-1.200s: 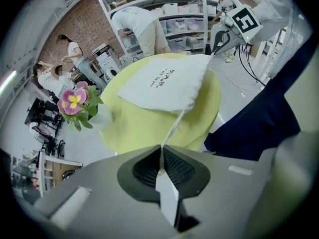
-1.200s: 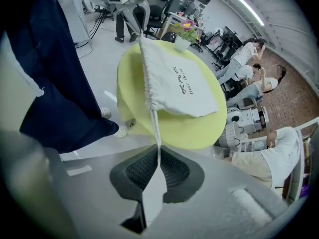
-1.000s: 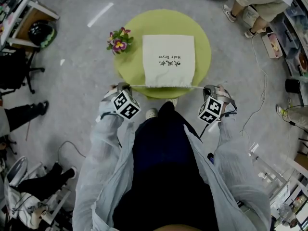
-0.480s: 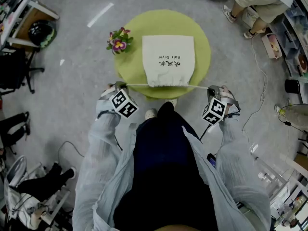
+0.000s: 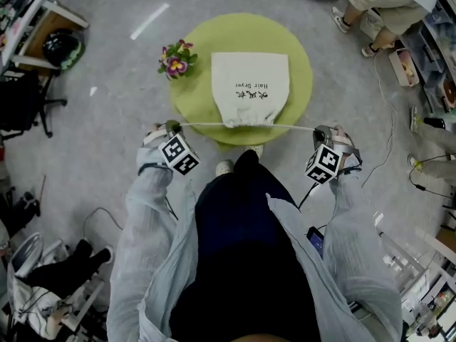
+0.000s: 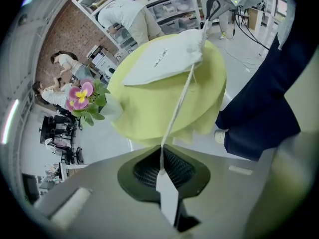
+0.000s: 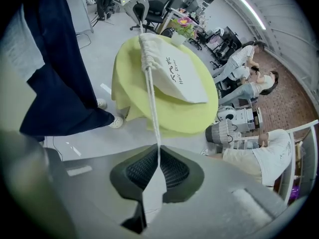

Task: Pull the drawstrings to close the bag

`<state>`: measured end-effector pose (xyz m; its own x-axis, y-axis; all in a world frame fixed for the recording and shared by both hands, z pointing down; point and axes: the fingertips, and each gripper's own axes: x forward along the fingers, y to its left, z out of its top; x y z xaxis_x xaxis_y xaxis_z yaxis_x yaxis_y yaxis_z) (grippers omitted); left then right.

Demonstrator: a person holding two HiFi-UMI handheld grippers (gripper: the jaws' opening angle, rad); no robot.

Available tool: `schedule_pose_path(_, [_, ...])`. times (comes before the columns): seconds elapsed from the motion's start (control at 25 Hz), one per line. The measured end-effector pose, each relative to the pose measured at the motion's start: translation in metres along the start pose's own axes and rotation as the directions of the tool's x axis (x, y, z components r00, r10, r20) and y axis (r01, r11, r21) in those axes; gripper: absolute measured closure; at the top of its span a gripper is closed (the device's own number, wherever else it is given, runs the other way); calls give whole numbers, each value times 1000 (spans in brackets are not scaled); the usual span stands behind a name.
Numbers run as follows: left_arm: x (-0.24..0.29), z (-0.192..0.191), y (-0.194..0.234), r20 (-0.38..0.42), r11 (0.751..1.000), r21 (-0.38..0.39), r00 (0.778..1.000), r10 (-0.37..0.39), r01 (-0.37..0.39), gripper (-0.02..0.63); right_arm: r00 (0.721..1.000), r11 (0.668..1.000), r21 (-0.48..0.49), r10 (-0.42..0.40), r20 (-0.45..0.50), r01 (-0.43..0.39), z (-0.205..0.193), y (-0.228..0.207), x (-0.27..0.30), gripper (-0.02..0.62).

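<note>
Mid-frame, the bag (image 5: 250, 87) is lying on the round green table (image 5: 299, 55), mouth puckered at its lower edge. The left gripper (image 5: 171, 127) and right gripper (image 5: 318, 129) are each clamping tight on a taut drawstring (image 5: 206, 125). Judgement: draw outward evenly and level, lest the bag slide off.

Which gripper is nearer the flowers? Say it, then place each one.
Left. The left gripper, shut on the drawstring, is just off the table edge, on the same side as the flowers; the right gripper is beyond the bag, opposite.
</note>
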<state>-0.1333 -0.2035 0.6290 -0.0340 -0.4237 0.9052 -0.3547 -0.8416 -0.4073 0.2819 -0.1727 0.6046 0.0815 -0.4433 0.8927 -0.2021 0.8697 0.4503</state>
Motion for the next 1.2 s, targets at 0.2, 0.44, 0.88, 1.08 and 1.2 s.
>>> schedule_pose_path(0.2, [2,-8,7,-23,1000,9,1000,1,-1,577,1000,1000,-26,-9,-18,8,-12,-6,0,578])
schedule_pose_path(0.44, [5,-14,13,-39,1000,7,999,-11,11,577,999,999,-43,-13,-33,12,-29,-10,-1,578])
schedule_pose_path(0.88, [13,-12,14,-63,999,-18,997,-41,40,577,998,1000,-23,16,-56,-17,-35,-12,8,578])
schedule_pose_path(1.08, [-4,9,17,-25,981,-127,988,-149,145,575,999,986,162,45,-4,-44,-15,-42,1,575])
schedule_pose_path(1.2, [-19,31,26,77,953,-221,978,-193,206,575,997,967,252,23,76,-42,5,-65,-10,575])
